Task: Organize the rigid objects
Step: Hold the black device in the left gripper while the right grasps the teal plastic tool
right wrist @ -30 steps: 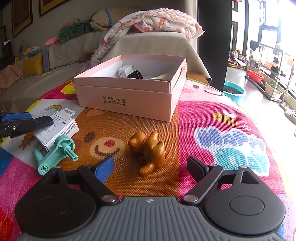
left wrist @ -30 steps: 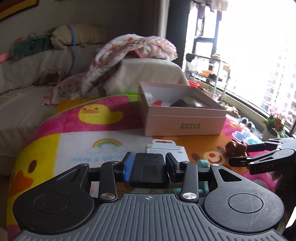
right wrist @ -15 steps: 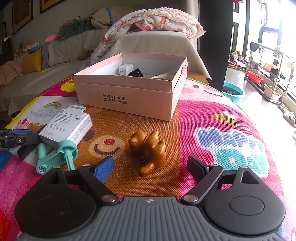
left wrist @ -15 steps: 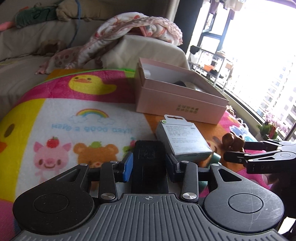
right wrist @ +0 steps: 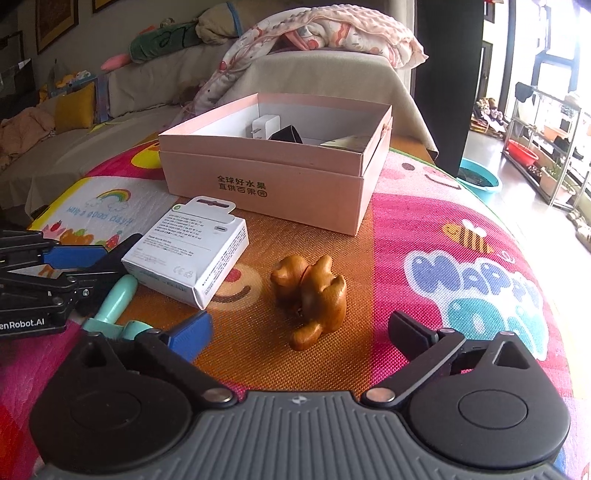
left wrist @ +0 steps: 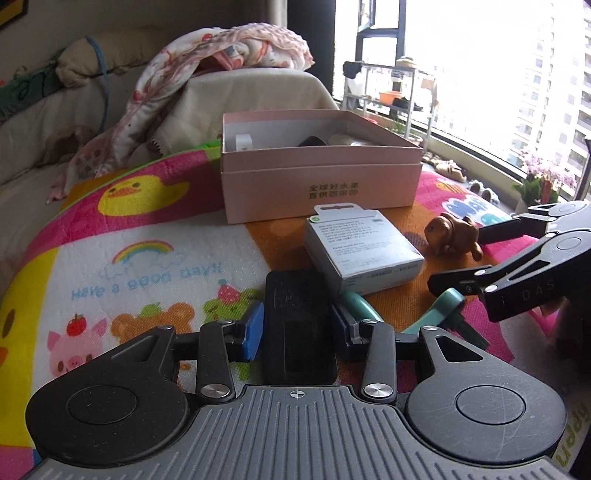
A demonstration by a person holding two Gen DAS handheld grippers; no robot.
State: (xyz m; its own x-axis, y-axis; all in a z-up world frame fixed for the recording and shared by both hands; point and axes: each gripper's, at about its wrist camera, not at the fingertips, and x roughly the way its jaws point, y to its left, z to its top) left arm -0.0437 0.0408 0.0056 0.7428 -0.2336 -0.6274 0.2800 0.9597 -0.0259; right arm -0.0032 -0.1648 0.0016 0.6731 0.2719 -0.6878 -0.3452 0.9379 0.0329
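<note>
My left gripper [left wrist: 297, 325] is shut on a flat black device [left wrist: 295, 314], low over the play mat and touching the near corner of a small white carton [left wrist: 362, 251]. A teal plastic tool [left wrist: 439, 306] lies under and beside the carton. My right gripper [right wrist: 299, 330] is empty and its jaws are opening. A brown wooden animal figure [right wrist: 310, 295] stands on the mat just ahead, between its fingertips but untouched. The open pink box [right wrist: 266, 177] behind holds a white charger [right wrist: 264, 125] and other items.
The colourful play mat [right wrist: 461, 266] covers the table. A sofa with a blanket [right wrist: 332, 33] stands behind the pink box. To the right are a teal basin [right wrist: 480, 181] on the floor and a metal rack [right wrist: 546, 147]. My left gripper [right wrist: 96, 264] is at the left edge of the right wrist view.
My left gripper sank toward the mat with the black device, and the white carton slid right toward the wooden figure. The right gripper's jaws spread wider; that hand stayed put.
</note>
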